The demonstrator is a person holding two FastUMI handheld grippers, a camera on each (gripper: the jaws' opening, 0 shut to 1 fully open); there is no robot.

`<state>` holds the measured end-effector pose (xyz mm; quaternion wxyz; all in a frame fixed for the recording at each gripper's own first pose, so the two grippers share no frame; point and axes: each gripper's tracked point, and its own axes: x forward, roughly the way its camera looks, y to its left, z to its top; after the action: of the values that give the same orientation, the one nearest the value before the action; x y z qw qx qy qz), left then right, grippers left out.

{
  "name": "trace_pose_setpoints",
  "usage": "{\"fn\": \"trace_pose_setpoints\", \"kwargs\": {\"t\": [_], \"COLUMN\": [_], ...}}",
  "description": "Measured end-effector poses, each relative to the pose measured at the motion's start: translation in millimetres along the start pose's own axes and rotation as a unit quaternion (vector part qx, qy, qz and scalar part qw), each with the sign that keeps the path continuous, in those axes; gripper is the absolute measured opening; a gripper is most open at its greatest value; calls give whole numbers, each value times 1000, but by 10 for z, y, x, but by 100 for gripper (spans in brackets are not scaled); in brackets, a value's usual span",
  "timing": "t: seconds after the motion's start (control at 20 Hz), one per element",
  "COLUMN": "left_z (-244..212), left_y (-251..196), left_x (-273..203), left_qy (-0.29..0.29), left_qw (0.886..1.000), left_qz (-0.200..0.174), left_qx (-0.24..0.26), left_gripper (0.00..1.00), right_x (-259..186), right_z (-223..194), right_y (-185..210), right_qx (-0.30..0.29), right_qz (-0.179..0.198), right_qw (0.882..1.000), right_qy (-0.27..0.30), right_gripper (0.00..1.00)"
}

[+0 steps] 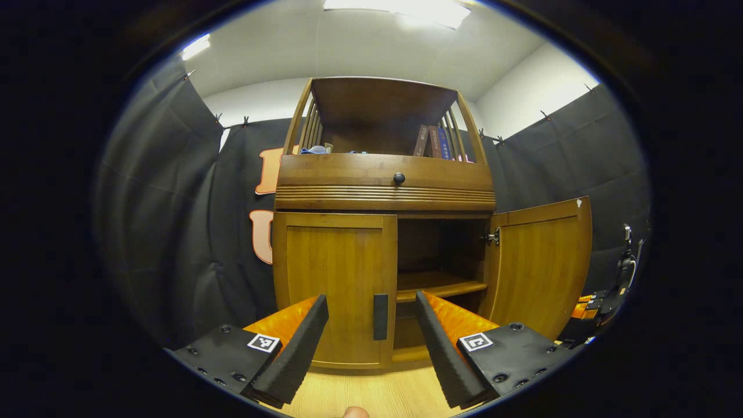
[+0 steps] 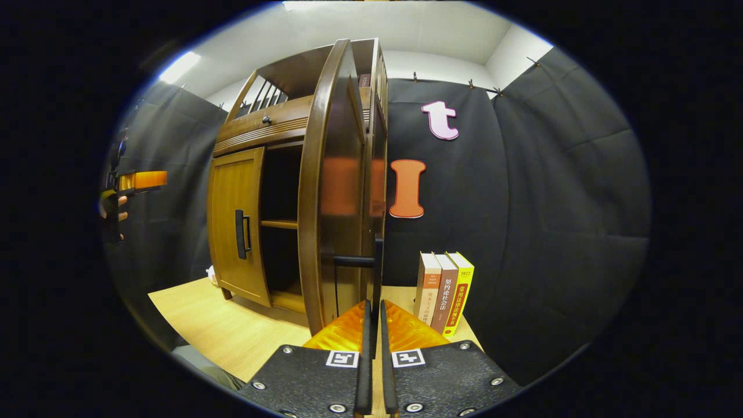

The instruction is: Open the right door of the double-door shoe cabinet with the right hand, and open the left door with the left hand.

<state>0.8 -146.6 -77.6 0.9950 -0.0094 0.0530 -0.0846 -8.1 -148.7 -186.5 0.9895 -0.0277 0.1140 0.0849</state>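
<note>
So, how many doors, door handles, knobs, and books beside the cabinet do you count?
Doors: 2 (left door, right door)
Door handles: 2 (left handle, right handle)
Knob: 1
Books: 3
Total: 8

Ahead of the left gripper [image 1: 371, 325] stands the cabinet [image 1: 384, 191]: left door [image 1: 335, 284] shut, right door [image 1: 537, 267] swung open. Books [image 2: 444, 293] stand right of the right gripper [image 2: 372, 325].
</note>
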Motion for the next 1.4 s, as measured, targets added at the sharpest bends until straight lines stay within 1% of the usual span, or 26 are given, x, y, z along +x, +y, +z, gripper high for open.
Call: {"fn": "trace_pose_setpoints", "kwargs": {"t": [0.15,0.25,0.3,0.35,0.4,0.45,0.5,0.55,0.6,0.7,0.8,0.95,1.0,1.05,1.1,1.15,1.2,1.25,1.3,1.35,1.4], "left_z": [-54,-117,-148,-179,-219,-270,-337,-406,-489,-659,-827,-1026,-1087,-1136,-1202,-1277,-1354,-1432,-1495,-1562,-1615], "left_y": [-37,-97,-136,-158,-167,-175,-196,-212,-220,-258,-240,-211,-219,-245,-262,-263,-248,-265,-256,-245,-208], "left_x": [74,162,206,261,300,355,419,498,577,762,946,1206,1301,1375,1435,1508,1580,1641,1702,1770,1824], "left_qy": [2,6,6,5,6,6,9,12,18,32,44,47,47,49,53,59,66,72,78,82,84], "left_qw": [1000,1000,1000,1000,1000,1000,1000,1000,1000,999,999,999,999,998,998,998,997,997,997,996,996], "left_qz": [0,-7,-12,-15,-15,-13,-13,-13,-15,-17,-17,-15,-15,-19,-20,-20,-20,-23,-23,-21,-17], "left_qx": [-2,-3,-2,1,4,7,10,13,16,16,9,11,14,16,18,19,18,14,7,3,1], "left_gripper": [96,96,95,94,94,94,95,96,94,94,94,94,94,94,97,94,97,94,96,94,94], "right_x": [-69,-156,-208,-221,-256,-274,-301,-317,-333,-389,-497,-515,-518,-498,-489,-462,-444,-434,-421,-401,-370], "right_z": [45,68,94,125,156,190,222,249,275,308,265,289,286,287,288,269,268,266,266,272,270], "right_y": [-16,-28,-39,-78,-120,-157,-186,-211,-248,-344,-503,-607,-620,-631,-643,-672,-683,-699,-721,-726,-739], "right_qx": [-2,1,4,5,8,12,18,23,25,25,20,15,16,17,17,18,19,21,25,27,28], "right_qz": [-9,-14,-20,-27,-36,-44,-52,-59,-67,-87,-104,-124,-128,-131,-133,-137,-140,-144,-147,-148,-150], "right_qw": [1000,1000,1000,1000,999,999,998,998,997,996,994,992,991,991,991,990,990,989,989,988,988], "right_qy": [-3,-2,-3,-5,-8,-10,-12,-14,-15,-17,-19,-21,-21,-21,-20,-20,-21,-21,-22,-22,-23], "right_gripper": [9,14,15,19,21,20,29,29,36,51,72,90,92,96,99,99,98,98,98,98,98]}}
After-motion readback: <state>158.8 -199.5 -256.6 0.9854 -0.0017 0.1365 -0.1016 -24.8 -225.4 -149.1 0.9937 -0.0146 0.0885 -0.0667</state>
